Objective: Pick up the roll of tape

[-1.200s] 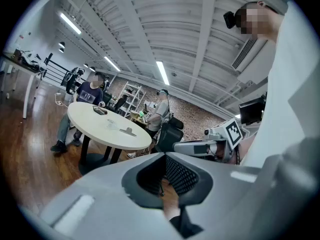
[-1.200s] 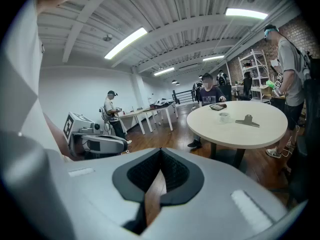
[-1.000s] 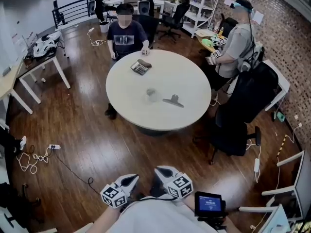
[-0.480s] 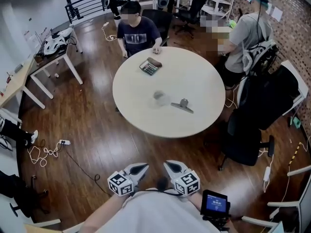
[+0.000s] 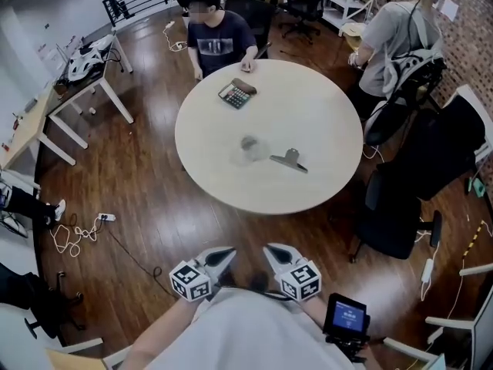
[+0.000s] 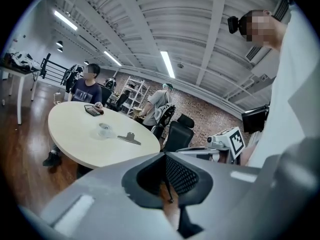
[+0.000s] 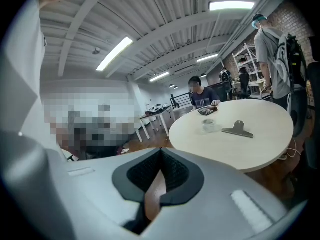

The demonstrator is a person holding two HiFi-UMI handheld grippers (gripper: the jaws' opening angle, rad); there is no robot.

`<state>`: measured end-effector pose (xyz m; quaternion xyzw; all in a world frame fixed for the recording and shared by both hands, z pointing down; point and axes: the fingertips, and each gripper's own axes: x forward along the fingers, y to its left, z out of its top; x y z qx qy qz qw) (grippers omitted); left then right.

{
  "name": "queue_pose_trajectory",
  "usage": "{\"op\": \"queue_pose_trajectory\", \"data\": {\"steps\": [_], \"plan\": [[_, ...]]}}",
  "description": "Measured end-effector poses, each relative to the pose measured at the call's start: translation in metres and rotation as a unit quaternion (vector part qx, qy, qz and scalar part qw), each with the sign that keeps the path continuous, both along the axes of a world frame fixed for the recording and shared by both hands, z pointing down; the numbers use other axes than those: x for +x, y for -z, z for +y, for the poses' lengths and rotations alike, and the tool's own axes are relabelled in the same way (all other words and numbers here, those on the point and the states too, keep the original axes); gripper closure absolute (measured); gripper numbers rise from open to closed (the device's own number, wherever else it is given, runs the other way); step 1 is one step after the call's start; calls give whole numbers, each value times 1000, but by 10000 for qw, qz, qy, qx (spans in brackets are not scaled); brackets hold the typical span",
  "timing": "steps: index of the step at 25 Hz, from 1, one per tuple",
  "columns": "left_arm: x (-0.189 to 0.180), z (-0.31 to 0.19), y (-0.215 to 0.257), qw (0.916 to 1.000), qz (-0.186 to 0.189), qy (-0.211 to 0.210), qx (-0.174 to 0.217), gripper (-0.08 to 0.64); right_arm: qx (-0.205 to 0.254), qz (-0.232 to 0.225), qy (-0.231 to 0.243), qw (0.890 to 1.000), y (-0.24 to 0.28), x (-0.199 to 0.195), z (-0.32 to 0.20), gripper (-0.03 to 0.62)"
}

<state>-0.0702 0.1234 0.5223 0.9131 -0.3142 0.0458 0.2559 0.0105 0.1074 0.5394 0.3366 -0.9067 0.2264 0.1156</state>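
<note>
Tape (image 5: 248, 146) lies mid-frame on the round table (image 5: 323, 176), well apart from your left gripper (image 5: 222, 254) and right gripper (image 5: 274, 250), both closed on nothing. Probably light, stiff, slick: pinch its wall.

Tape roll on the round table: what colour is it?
The roll of tape looks translucent, greyish-clear; it shows best in the head view.

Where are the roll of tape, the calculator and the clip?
roll of tape (image 5: 248, 146), head view, on its clear ring.
calculator (image 5: 236, 93), head view, on its keypad.
clip (image 5: 290, 161), head view, on its flat body.
</note>
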Motion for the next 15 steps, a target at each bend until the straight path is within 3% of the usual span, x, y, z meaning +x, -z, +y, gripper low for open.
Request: {"op": "queue_pose_trajectory", "data": {"steps": [8, 15], "plan": [[-2, -33, -9, 9996, 87, -256, -81, 554, -70, 88, -231, 9997, -9, -5, -31, 584], [-24, -92, 0, 9982, 132, -565, 142, 554, 46, 266, -551, 9981, 0, -19, -78, 584]]}}
